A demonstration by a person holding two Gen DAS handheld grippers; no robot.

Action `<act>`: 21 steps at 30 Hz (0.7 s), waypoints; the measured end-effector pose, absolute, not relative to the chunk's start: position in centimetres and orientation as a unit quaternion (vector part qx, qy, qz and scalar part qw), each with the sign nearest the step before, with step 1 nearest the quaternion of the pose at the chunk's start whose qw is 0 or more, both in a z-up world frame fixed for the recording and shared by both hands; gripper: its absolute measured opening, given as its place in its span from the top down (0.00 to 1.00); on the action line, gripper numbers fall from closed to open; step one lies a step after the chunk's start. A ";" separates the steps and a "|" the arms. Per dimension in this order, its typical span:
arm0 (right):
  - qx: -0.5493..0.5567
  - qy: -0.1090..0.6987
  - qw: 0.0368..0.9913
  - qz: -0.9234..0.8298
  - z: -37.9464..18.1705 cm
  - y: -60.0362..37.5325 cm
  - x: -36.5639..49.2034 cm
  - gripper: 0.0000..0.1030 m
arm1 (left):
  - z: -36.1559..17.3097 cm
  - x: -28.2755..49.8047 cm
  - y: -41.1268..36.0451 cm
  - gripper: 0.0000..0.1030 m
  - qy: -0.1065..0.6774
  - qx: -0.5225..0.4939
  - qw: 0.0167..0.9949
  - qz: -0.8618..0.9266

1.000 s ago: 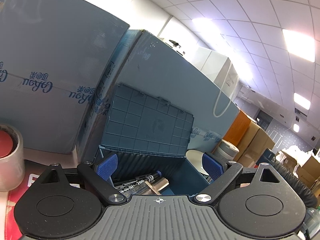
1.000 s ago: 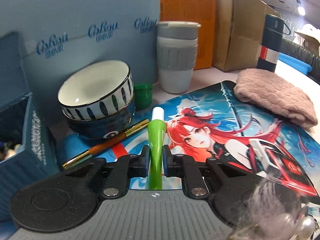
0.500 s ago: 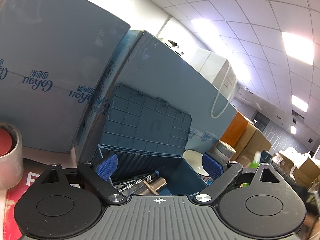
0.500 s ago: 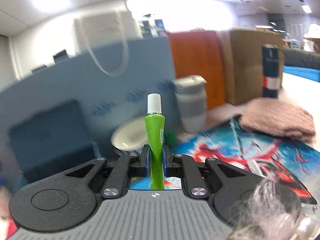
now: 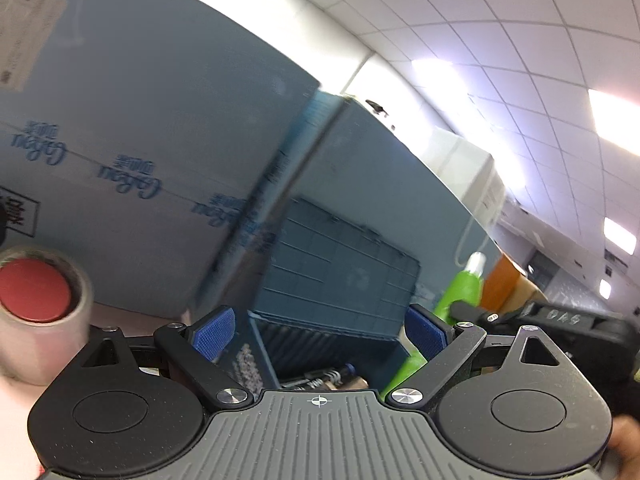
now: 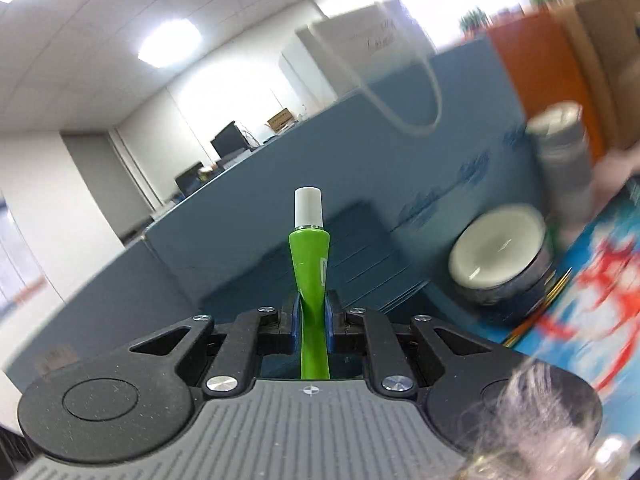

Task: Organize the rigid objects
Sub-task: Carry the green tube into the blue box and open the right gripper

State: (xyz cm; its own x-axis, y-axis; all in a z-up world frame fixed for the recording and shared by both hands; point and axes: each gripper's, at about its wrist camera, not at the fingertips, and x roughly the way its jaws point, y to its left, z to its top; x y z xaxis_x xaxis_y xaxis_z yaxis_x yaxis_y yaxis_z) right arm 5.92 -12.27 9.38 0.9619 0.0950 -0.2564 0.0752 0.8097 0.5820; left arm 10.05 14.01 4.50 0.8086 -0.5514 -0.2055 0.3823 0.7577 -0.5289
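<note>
Office desk, blue cartons behind. Your right tool [image 6: 311, 320] pinches green tube [image 6: 310, 264], long axis straight ahead, cap forward. Open blue bin [image 5: 336, 276] lies ahead-left, nearer your empty, spread left tool [image 5: 318, 330].

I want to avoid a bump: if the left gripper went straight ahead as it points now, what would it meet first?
Most likely the open blue storage box: the left gripper is open and aimed at its cavity, raised lid behind. Depth is uncertain.
</note>
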 end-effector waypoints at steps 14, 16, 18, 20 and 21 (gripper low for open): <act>0.317 0.112 0.941 -0.032 3.8 -6.4 8.3 0.88 | 3.6 10.9 16.4 0.08 0.181 -0.272 0.914 -0.242; 0.316 0.104 0.942 -0.039 3.4 -6.3 8.3 0.88 | 3.6 10.8 16.5 0.08 0.180 -0.272 0.913 -0.244; 0.298 0.093 0.949 -0.048 3.5 -6.1 8.4 0.88 | 3.5 10.8 16.5 0.08 0.180 -0.273 0.913 -0.245; 0.287 0.083 0.953 -0.051 3.8 -5.8 8.2 0.88 | 3.5 10.9 16.6 0.08 0.179 -0.275 0.912 -0.245; 0.283 0.080 0.954 -0.051 3.9 -5.8 8.3 0.88 | 3.5 10.9 16.6 0.08 0.180 -0.276 0.912 -0.245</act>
State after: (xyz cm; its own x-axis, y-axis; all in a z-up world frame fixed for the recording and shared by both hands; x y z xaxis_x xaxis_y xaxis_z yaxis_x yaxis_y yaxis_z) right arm 8.31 -5.83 3.95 0.9821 -0.0515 -0.1812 0.1420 0.8344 0.5326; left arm 10.88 16.55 3.48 0.8156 -0.5453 -0.1936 0.3468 0.7284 -0.5909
